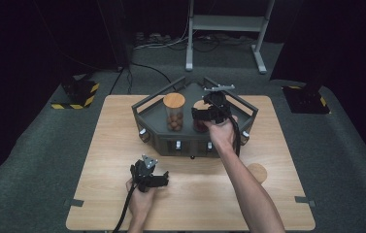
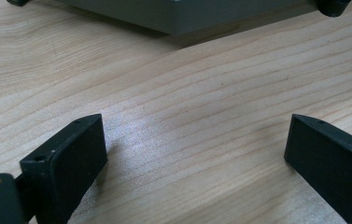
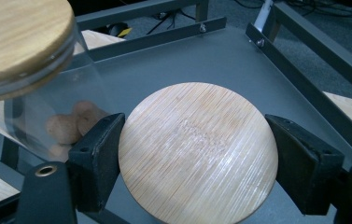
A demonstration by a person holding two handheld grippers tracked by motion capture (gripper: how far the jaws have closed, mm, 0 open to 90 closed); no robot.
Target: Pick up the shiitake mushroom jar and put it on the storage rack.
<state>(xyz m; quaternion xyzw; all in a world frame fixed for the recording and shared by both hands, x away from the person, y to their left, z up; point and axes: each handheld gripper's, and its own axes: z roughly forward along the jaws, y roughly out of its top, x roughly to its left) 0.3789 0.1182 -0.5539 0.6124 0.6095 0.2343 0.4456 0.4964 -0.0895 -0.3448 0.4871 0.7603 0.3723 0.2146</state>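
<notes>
A wooden table bears a tray at its far middle. In the tray a jar stands at the left, and a second jar sits just right of it, its lid between the jaws of the right gripper, one jaw at each side of the lid. The left gripper rests on the table's near part, in front of the tray and well apart from it. A loose lid lies on the table near the right edge, in front of the tray's right corner
</notes>
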